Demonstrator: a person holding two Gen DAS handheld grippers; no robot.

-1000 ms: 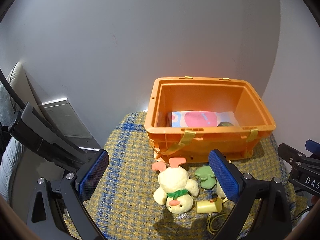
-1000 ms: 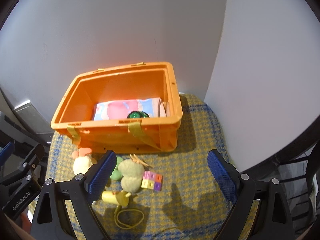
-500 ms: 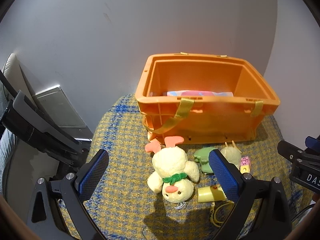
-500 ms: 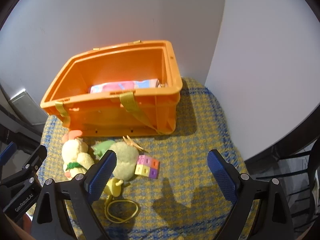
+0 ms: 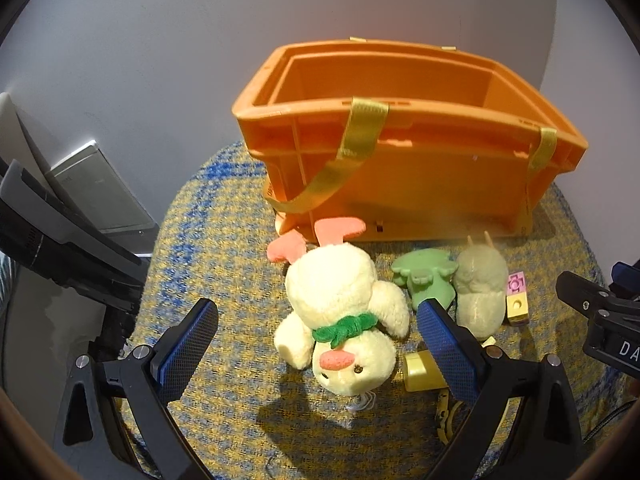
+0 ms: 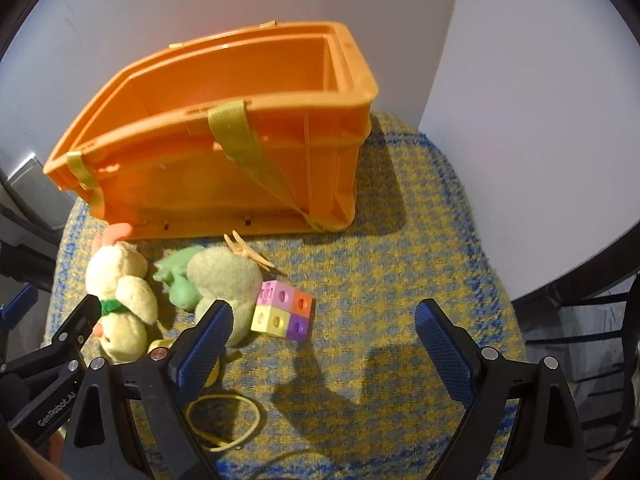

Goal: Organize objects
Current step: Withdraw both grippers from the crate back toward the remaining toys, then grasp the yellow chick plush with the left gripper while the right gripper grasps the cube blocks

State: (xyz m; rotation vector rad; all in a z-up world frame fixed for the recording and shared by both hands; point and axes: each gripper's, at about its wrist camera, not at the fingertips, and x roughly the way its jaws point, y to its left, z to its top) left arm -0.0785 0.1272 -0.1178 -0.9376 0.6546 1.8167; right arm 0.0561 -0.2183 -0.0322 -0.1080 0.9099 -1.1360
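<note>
Your left gripper [image 5: 316,340] spread over the plush duck [image 5: 340,316], your right gripper [image 6: 322,338] spread, empty, near the colour cube block [image 6: 282,308], orange crate [image 6: 224,152] at the woven mat's [image 6: 400,280] back edge.

Orange crate [image 5: 400,184] smooth plastic; duck toy [image 5: 340,312] fuzzy plush; mat [image 6: 400,280] rough woven cloth.

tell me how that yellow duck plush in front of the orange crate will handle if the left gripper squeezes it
The duck plush looks fuzzy and stuffed, so it will probably compress between the left gripper pads and feel light. Its round head and loose limbs may flop or sag when lifted. The pile likely gives the textured pads decent grip, so slipping seems unlikely.
</note>
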